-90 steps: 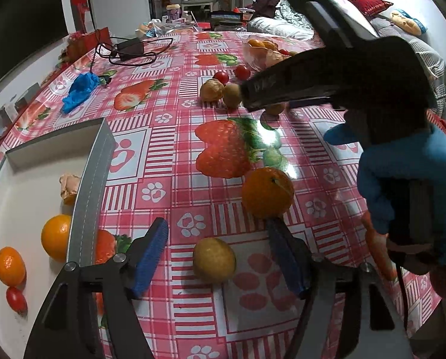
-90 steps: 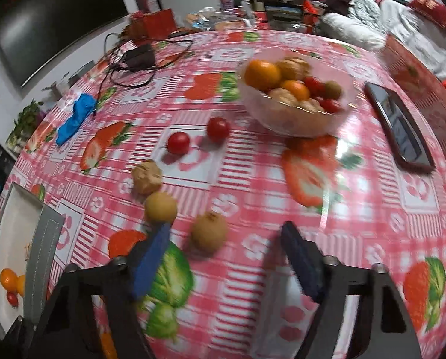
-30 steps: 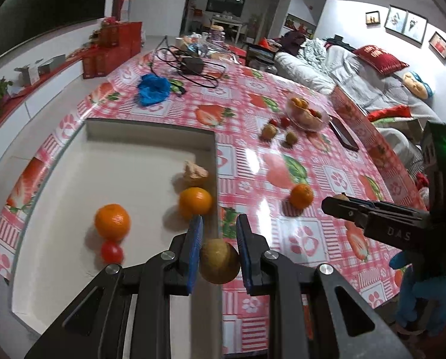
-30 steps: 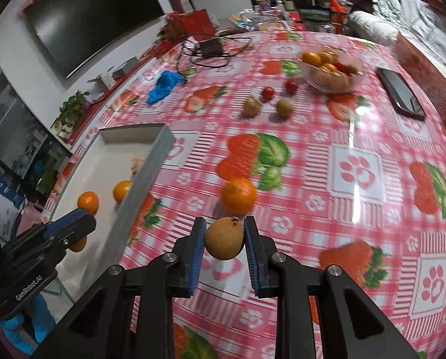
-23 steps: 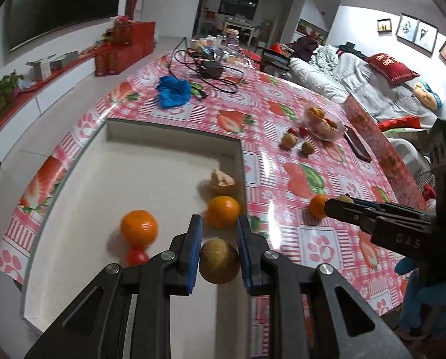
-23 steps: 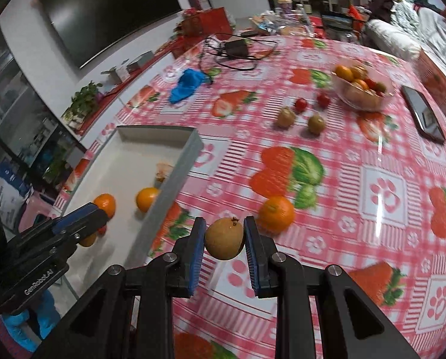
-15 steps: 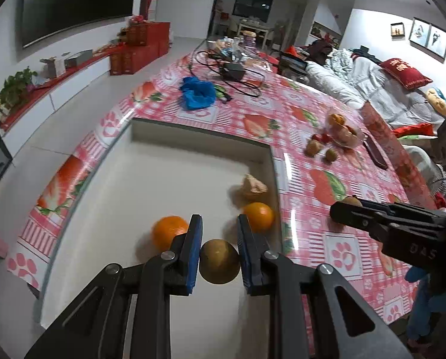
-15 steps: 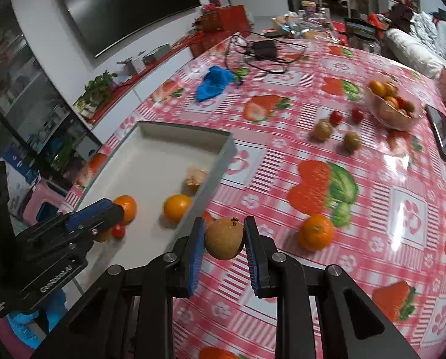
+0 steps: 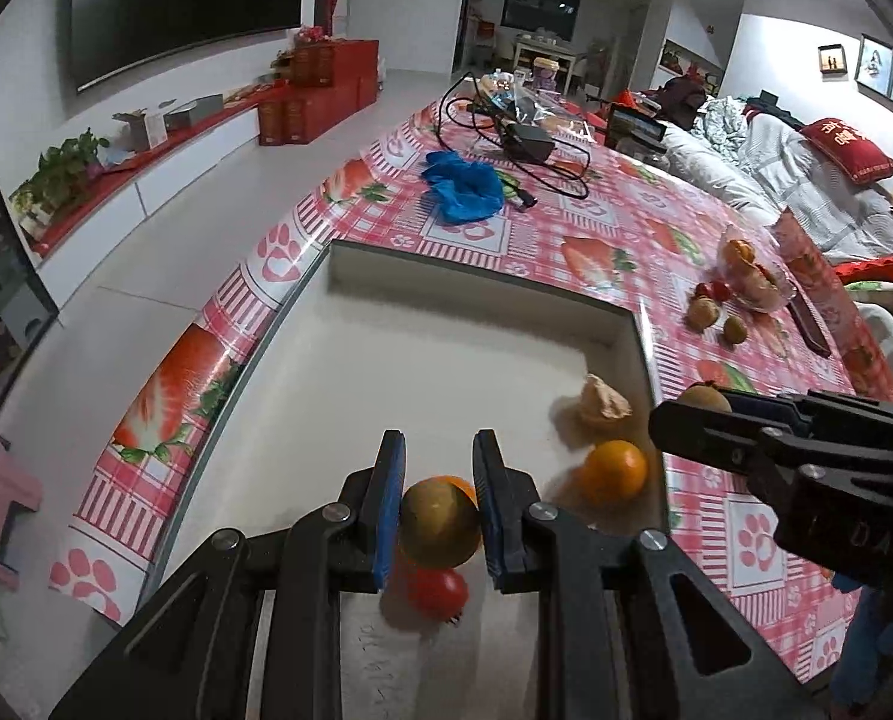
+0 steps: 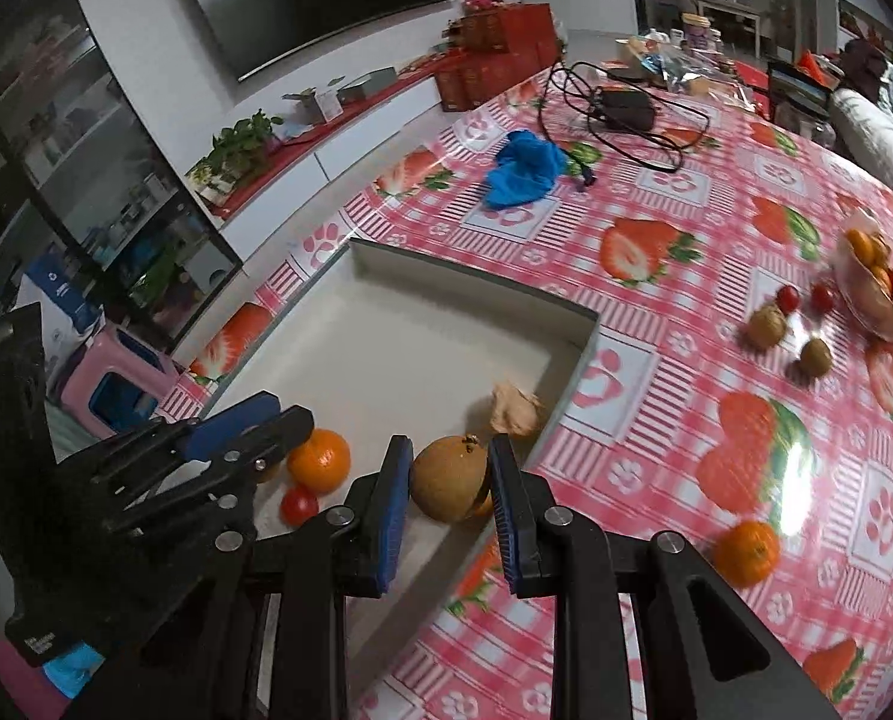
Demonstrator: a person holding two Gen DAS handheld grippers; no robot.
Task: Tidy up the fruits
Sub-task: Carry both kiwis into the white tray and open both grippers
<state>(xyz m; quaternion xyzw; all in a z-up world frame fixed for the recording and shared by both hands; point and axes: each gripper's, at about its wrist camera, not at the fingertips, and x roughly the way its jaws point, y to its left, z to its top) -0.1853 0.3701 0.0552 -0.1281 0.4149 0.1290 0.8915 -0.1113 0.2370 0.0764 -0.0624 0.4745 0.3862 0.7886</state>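
Note:
My left gripper [image 9: 437, 516] is shut on a brown-yellow round fruit [image 9: 440, 521], held above the white tray [image 9: 446, 360]. Beneath it in the tray lie a cherry tomato [image 9: 437, 593], an orange partly hidden behind the fruit, a second orange [image 9: 615, 473] and a crumpled peel [image 9: 603, 401]. My right gripper [image 10: 451, 477] is shut on a second brown round fruit [image 10: 450, 477], hanging over the tray's right wall [image 10: 566, 384]. In the right wrist view the left gripper [image 10: 230, 438] shows at the left, above an orange [image 10: 319, 459] and a tomato [image 10: 299, 505].
On the pink strawberry tablecloth [image 10: 656, 276] lie a loose orange [image 10: 746, 552], two brown fruits [image 10: 767, 327], two cherry tomatoes [image 10: 788, 298] and a clear fruit bowl [image 10: 875, 282]. A blue glove [image 10: 524, 174], cables with a charger [image 10: 626, 102] and a dark phone [image 9: 809, 330] lie farther off.
Both grippers have carried their fruits leftward: the left one from the tray's right wall to over the tray's inside, the right one from above the tablecloth to over the tray's right wall.

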